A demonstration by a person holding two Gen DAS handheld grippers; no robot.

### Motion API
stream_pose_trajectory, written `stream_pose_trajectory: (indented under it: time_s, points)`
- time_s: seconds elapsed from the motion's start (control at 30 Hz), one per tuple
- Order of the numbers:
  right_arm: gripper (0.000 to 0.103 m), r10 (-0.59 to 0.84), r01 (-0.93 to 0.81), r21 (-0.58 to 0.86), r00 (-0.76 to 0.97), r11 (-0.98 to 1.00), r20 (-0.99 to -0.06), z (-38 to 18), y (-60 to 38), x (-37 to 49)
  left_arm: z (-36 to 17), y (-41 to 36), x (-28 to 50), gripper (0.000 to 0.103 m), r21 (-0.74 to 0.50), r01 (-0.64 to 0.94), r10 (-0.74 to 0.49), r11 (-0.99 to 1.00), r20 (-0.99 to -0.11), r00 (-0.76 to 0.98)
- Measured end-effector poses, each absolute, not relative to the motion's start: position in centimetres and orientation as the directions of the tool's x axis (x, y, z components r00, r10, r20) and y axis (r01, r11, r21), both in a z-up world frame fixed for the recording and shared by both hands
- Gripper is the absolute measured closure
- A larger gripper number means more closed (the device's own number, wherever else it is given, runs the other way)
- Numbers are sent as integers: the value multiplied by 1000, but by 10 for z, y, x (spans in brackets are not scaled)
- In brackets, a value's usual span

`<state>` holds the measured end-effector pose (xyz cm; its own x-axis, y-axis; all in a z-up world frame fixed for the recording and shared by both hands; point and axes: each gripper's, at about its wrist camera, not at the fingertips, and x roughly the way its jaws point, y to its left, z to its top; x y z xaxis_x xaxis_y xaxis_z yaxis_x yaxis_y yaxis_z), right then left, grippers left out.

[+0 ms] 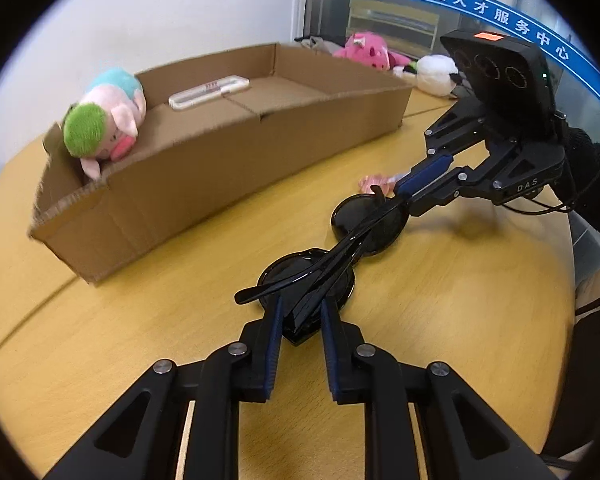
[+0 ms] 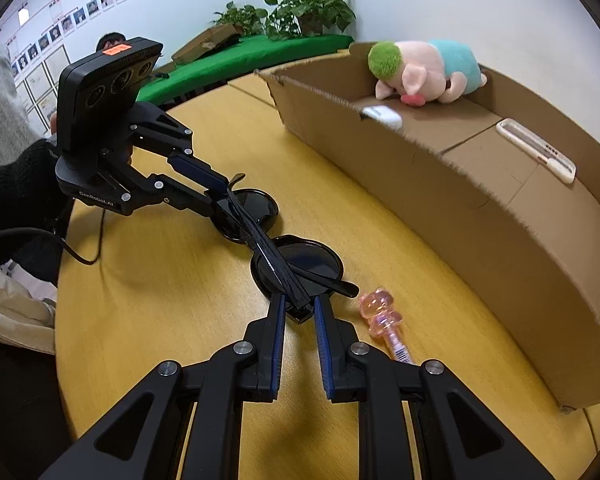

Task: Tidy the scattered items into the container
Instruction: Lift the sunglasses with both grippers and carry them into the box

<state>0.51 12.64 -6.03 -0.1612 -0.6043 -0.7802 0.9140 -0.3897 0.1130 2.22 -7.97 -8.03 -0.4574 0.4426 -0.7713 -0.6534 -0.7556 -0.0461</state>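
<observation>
Folded black sunglasses (image 1: 364, 220) (image 2: 308, 264) lie on the yellow table, in front of the open cardboard box (image 1: 220, 168) (image 2: 420, 176). My left gripper (image 1: 300, 308) (image 2: 222, 196) is shut on one end of the frame. My right gripper (image 2: 299, 304) (image 1: 400, 192) is shut on the other end. A pink translucent pen with a bear top (image 2: 380, 316) (image 1: 376, 182) rests on the table beside my right fingers. Inside the box are a plush pig with green hair (image 1: 104, 120) (image 2: 424, 72), a white flat case (image 1: 208, 92) (image 2: 536, 148) and a white mouse (image 2: 384, 116).
Behind the box lie a pink plush (image 1: 366, 50) and a white plush (image 1: 436, 74). Potted plants (image 2: 300, 8) stand on a green mat at the far wall. A person's black sleeve (image 2: 16, 192) holds the left gripper. The table edge curves near the person's side.
</observation>
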Motion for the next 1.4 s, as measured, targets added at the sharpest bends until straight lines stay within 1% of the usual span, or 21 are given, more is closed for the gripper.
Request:
stream_pose_trajectory:
  time_s: [0.1,0.13,0.33,0.67,0.97,1.1,1.27,1.4]
  points:
    - [87,-606,920,88,-178,-383,-775,-47,129,5,-64,-76,24,86,-31,-668,454,-743,-757,-470]
    - [90,-609,921,82,-183,-381,-772,-42,131,4,-57,-75,23,86,-25,-672,459,-740,-750,-477]
    - [90,-632,926,51,-215,-374,-745,-6,141,-5,-11,-66,14,87,21,-701,486,-713,-706,-515]
    - [90,-645,939,-14,-247,-344,-723,51,159,-31,46,-51,-9,89,79,-748,537,-660,-647,-542]
    - [90,-647,949,-99,-279,-300,-709,112,172,-76,103,-38,-57,90,135,-775,573,-617,-598,-560]
    - [90,-641,946,-131,-298,-295,-707,128,172,-105,112,-30,-80,90,154,-779,570,-608,-598,-563]
    - [90,-617,943,-150,-310,-298,-723,130,167,-149,113,-20,-107,90,164,-786,560,-597,-616,-554]
    - [90,-611,949,-106,-275,-297,-742,119,163,-194,99,-16,-137,90,160,-794,552,-587,-639,-536]
